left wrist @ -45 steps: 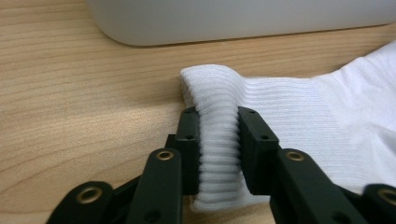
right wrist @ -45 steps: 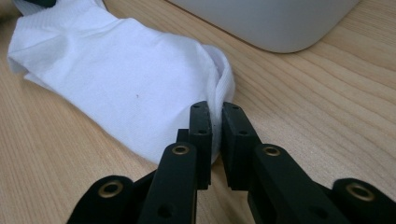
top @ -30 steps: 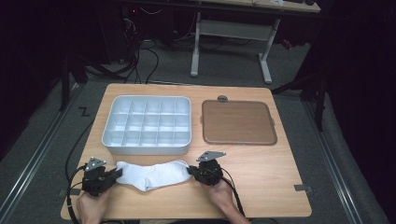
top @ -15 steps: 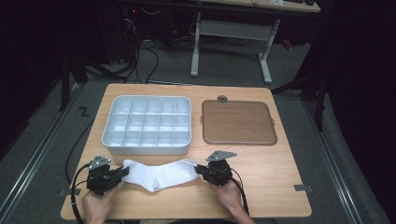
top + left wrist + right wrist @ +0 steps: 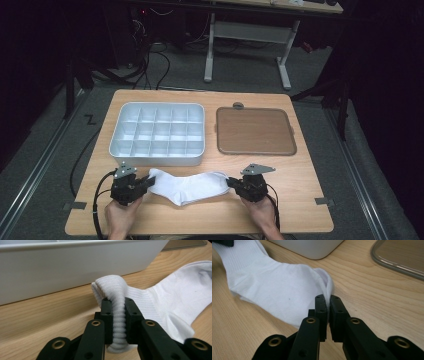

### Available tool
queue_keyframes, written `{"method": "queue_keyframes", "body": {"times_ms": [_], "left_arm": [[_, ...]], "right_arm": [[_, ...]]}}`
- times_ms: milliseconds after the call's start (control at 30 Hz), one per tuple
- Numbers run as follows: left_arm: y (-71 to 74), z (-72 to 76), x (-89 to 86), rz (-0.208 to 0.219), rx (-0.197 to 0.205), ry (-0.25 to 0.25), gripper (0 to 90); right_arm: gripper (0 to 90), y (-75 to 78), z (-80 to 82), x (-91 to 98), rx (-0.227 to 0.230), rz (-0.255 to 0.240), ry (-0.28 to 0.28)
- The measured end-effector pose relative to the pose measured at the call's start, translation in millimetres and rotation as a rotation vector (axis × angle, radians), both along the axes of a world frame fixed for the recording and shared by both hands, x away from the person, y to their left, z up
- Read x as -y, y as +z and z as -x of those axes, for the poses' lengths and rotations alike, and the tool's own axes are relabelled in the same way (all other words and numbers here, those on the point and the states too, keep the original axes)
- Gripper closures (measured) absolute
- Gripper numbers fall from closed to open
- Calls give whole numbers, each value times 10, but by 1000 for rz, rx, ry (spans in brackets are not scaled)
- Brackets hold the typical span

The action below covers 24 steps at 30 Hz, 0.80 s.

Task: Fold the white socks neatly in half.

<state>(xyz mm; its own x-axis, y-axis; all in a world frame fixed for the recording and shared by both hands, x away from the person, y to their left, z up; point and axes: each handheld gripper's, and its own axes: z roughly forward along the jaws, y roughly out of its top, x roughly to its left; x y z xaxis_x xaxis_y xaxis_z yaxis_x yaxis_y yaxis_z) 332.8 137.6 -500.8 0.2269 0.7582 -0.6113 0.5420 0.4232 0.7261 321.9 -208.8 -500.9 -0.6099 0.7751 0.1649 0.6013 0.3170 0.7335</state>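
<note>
Nearest us, our left hand-held gripper (image 5: 146, 182) pinches the ribbed cuff of the white sock (image 5: 187, 186), and our right hand-held gripper (image 5: 231, 182) pinches its toe edge. The sock lies stretched on the bench (image 5: 305, 192) between them. To do this well, we keep both ends level and evenly taut. Beyond sit the white compartment tray (image 5: 158, 134) and the brown lid (image 5: 254, 131).

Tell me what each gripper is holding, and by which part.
Both hold the white sock. The left gripper is shut on its ribbed cuff end; the right gripper is shut on the edge of its toe end.
</note>
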Motion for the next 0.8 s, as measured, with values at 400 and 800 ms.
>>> {"method": "queue_keyframes", "body": {"times_ms": [400, 800], "left_arm": [[-39, 10, 248, -17, -1, -45, 800], [-81, -6, 473, 9, -6, -84, 799]], "right_arm": [[865, 13, 88, 224, 12, 16, -52], [864, 31, 168, 468, 12, 21, -112]]}}
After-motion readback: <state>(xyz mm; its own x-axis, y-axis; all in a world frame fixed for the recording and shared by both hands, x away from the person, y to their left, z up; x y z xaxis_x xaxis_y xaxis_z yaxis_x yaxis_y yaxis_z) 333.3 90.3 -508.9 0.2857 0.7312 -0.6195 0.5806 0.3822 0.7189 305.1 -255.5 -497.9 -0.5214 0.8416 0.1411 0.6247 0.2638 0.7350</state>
